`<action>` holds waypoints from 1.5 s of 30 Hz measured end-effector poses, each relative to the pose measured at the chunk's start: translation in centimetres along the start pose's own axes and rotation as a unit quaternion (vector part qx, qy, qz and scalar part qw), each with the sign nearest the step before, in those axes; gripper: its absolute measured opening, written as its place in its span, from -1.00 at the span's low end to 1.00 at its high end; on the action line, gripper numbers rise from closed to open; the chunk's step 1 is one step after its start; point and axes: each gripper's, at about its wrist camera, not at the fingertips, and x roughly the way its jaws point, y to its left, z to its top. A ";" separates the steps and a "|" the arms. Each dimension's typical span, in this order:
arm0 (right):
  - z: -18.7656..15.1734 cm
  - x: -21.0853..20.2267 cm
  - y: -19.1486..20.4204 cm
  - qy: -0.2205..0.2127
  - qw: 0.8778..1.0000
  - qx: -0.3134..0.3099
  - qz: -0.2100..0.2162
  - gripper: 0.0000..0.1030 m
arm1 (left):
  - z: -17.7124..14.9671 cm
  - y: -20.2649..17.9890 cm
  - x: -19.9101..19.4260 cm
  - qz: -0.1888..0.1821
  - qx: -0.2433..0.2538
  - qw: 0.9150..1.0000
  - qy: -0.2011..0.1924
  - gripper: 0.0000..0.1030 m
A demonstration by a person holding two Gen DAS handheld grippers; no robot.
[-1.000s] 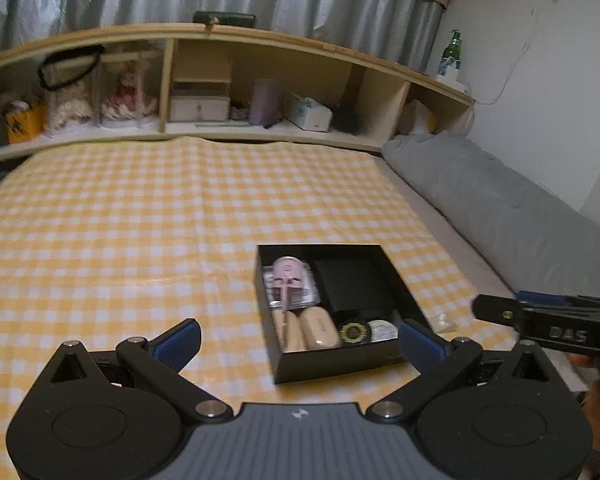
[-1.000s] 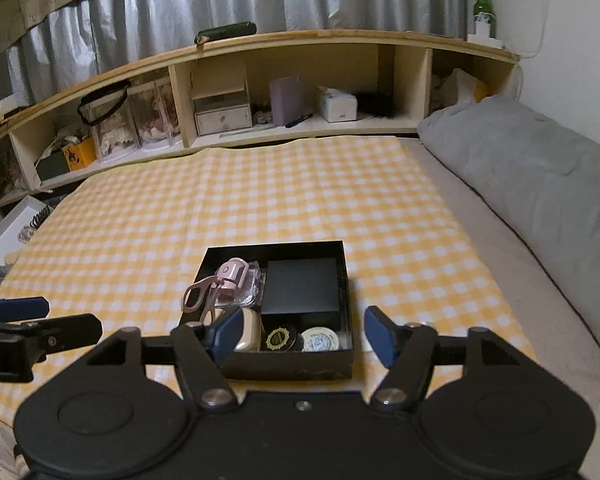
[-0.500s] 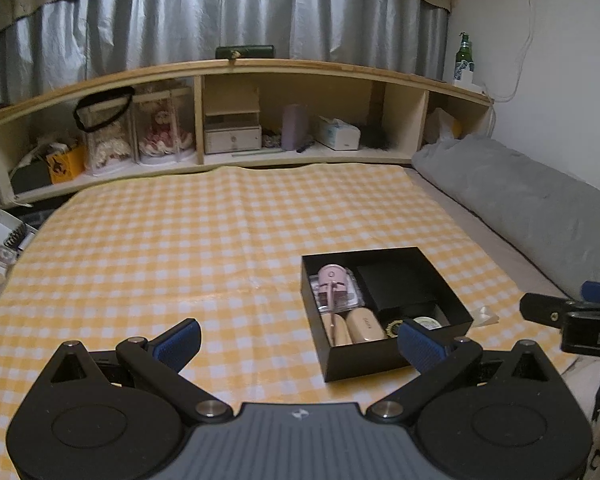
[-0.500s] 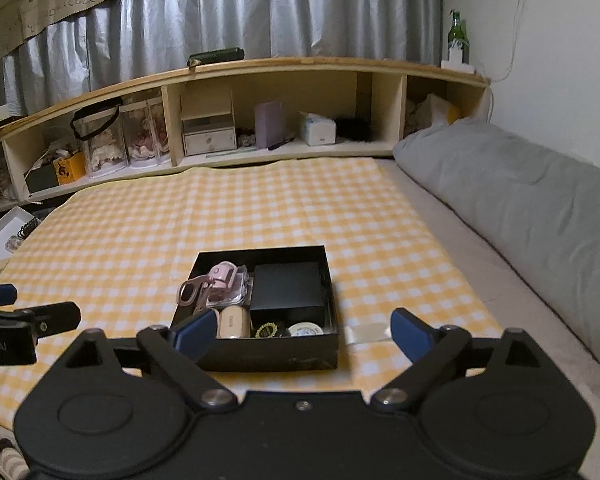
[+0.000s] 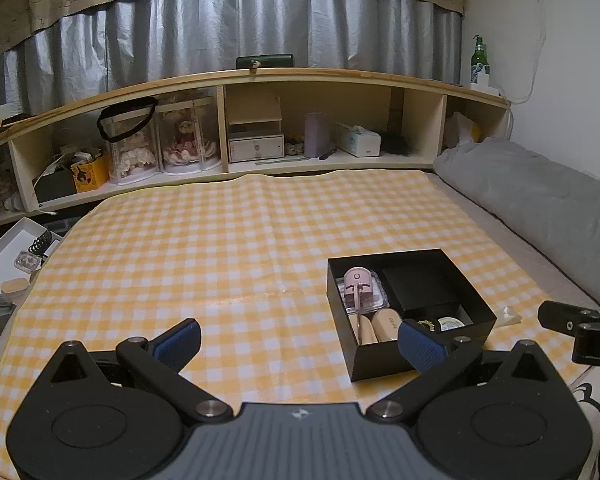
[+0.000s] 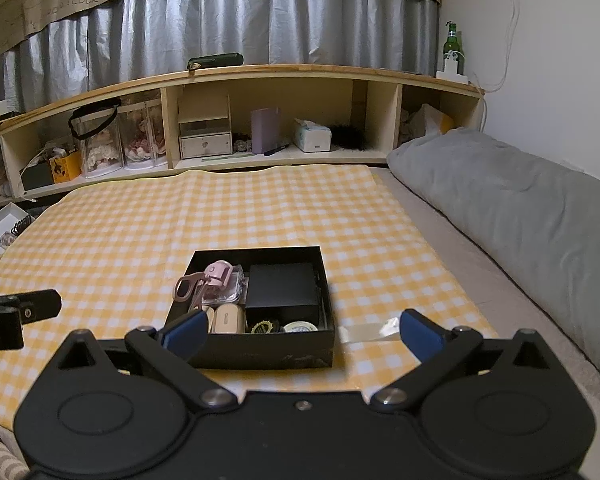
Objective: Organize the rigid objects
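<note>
I hold both tools back from the black box [image 6: 256, 344]. The right hand-held gripper [image 6: 302, 332] is still opening its jaws, with nothing pressed between the pads; the left hand-held gripper [image 5: 300, 340] is released too. For the next step I think I should come slowly, from above, and not push the box wall. The box lies on the bed's checked cloth [image 6: 140, 232], just ahead of the right one, and ahead-right of the left one. The pink curler [image 6: 204, 280] lies inside, far-left corner.
</note>
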 end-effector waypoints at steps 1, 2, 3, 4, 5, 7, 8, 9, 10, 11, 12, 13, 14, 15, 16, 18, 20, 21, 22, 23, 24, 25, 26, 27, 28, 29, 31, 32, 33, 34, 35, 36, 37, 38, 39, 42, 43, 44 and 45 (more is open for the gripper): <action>-0.1 0.0 0.0 -0.001 1.000 0.000 -0.001 1.00 | 0.0 0.0 0.0 0.000 0.000 1.000 0.000 1.00; -0.1 0.0 0.1 -0.001 1.000 0.001 -0.002 1.00 | 0.0 0.1 0.0 0.000 0.000 1.000 0.000 1.00; -0.1 0.0 0.1 -0.002 1.000 0.002 -0.002 1.00 | 0.0 0.1 0.0 0.000 0.000 1.000 0.000 1.00; -0.1 0.0 0.0 -0.003 1.000 0.003 -0.002 1.00 | 0.0 0.1 0.0 0.001 0.000 1.000 0.000 1.00; -0.2 0.0 0.0 -0.004 1.000 0.004 -0.002 1.00 | 0.0 0.1 0.0 0.001 0.000 1.000 0.000 1.00; -0.2 -0.1 0.0 -0.004 1.000 0.007 -0.001 1.00 | 0.0 0.2 0.0 0.000 0.001 1.000 0.001 1.00; -0.2 -0.1 -0.1 -0.005 1.000 0.008 -0.001 1.00 | -0.1 0.2 0.0 0.000 0.001 1.000 0.000 1.00; -0.2 -0.1 -0.1 -0.005 1.000 0.010 -0.001 1.00 | -0.1 0.2 0.0 0.001 0.001 1.000 0.000 1.00; -0.3 -0.1 -0.2 -0.006 1.000 0.011 0.000 1.00 | -0.1 0.1 0.0 0.001 0.003 1.000 0.000 1.00; -0.3 -0.1 -0.2 -0.005 1.000 0.013 0.000 1.00 | -0.1 0.2 0.0 0.000 0.003 1.000 0.000 1.00; -0.3 -0.1 -0.2 -0.005 1.000 0.014 0.001 1.00 | -0.1 0.2 0.0 0.000 0.004 1.000 0.000 1.00; -0.3 -0.1 -0.2 -0.005 1.000 0.015 0.001 1.00 | -0.1 0.3 0.0 0.000 0.005 1.000 0.000 1.00; -0.3 -0.1 -0.3 -0.005 1.000 0.015 0.002 1.00 | -0.1 0.2 0.0 0.000 0.004 1.000 0.000 1.00; -0.3 -0.1 -0.3 -0.006 1.000 0.015 0.002 1.00 | -0.1 0.3 0.0 0.000 0.004 1.000 0.000 1.00; -0.3 -0.1 -0.2 -0.006 1.000 0.015 0.002 1.00 | -0.1 0.3 0.0 -0.001 0.004 1.000 0.000 1.00; -0.3 -0.2 -0.2 -0.007 1.000 0.014 0.001 1.00 | -0.1 0.3 0.0 -0.001 0.005 1.000 0.000 1.00; -0.4 -0.2 -0.2 -0.006 1.000 0.014 0.001 1.00 | -0.1 0.2 0.0 -0.001 0.005 1.000 0.000 1.00; -0.3 -0.2 -0.2 -0.005 1.000 0.014 0.002 1.00 | -0.1 0.3 0.0 -0.002 0.006 1.000 0.000 1.00; -0.3 -0.2 -0.2 -0.006 1.000 0.015 0.001 1.00 | -0.1 0.3 0.0 -0.002 0.006 1.000 0.000 1.00; -0.3 -0.2 -0.2 -0.006 1.000 0.015 0.001 1.00 | -0.1 0.5 0.0 -0.003 0.007 1.000 0.000 1.00; -0.3 -0.1 -0.2 -0.006 1.000 0.015 0.001 1.00 | -0.1 0.5 0.0 -0.003 0.007 1.000 0.000 1.00; -0.3 -0.2 -0.2 -0.006 1.000 0.015 0.001 1.00 | -0.1 0.5 0.0 -0.003 0.007 1.000 0.000 1.00; -0.3 -0.2 -0.2 -0.006 1.000 0.014 0.001 1.00 | -0.1 0.5 0.0 -0.003 0.007 1.000 0.000 1.00; -0.3 -0.2 -0.2 -0.006 1.000 0.015 0.001 1.00 | -0.1 0.5 0.0 -0.003 0.007 1.000 0.000 1.00; -0.3 -0.1 -0.3 -0.006 1.000 0.015 0.000 1.00 | -0.1 0.5 0.0 -0.003 0.007 1.000 -0.001 1.00; -0.3 -0.1 -0.3 -0.006 1.000 0.016 0.000 1.00 | -0.1 0.5 -0.1 -0.003 0.007 1.000 -0.001 1.00; -0.3 -0.1 -0.3 -0.006 1.000 0.015 0.000 1.00 | -0.1 0.5 0.0 -0.003 0.007 1.000 -0.001 1.00; -0.3 -0.1 -0.3 -0.006 1.000 0.015 0.000 1.00 | -0.1 0.5 0.0 -0.003 0.007 1.000 0.000 1.00; -0.3 -0.1 -0.3 -0.007 1.000 0.015 0.000 1.00 | -0.1 0.5 0.0 -0.004 0.007 1.000 0.000 1.00; -0.3 -0.1 -0.3 -0.007 1.000 0.015 0.000 1.00 | -0.1 0.5 0.0 -0.003 0.007 1.000 0.000 1.00; -0.3 -0.1 -0.3 -0.007 1.000 0.015 0.000 1.00 | -0.1 0.5 0.0 -0.003 0.007 1.000 0.000 1.00; -0.3 -0.1 -0.3 -0.007 1.000 0.015 0.000 1.00 | -0.1 0.5 0.0 -0.003 0.008 1.000 -0.001 1.00; -0.3 -0.2 -0.3 -0.007 1.000 0.015 -0.001 1.00 | -0.1 0.5 0.0 -0.004 0.007 1.000 -0.001 1.00; -0.3 -0.2 -0.3 -0.008 1.000 0.016 -0.001 1.00 | -0.1 0.5 0.0 -0.004 0.008 1.000 -0.001 1.00; -0.3 -0.2 -0.3 -0.008 1.000 0.016 -0.002 1.00 | -0.1 0.5 0.0 -0.003 0.008 1.000 -0.001 1.00; -0.3 -0.2 -0.3 -0.008 1.000 0.015 -0.002 1.00 | -0.1 0.5 -0.1 -0.004 0.009 1.000 -0.001 1.00; -0.3 -0.2 -0.3 -0.008 1.000 0.015 -0.002 1.00 | -0.1 0.5 -0.1 -0.005 0.010 1.000 -0.001 1.00; -0.3 -0.2 -0.3 -0.008 1.000 0.015 -0.002 1.00 | -0.1 0.5 -0.1 -0.005 0.010 1.000 -0.001 1.00; -0.3 -0.2 -0.3 -0.008 1.000 0.015 -0.002 1.00 | -0.1 0.5 -0.1 -0.004 0.009 1.000 0.000 1.00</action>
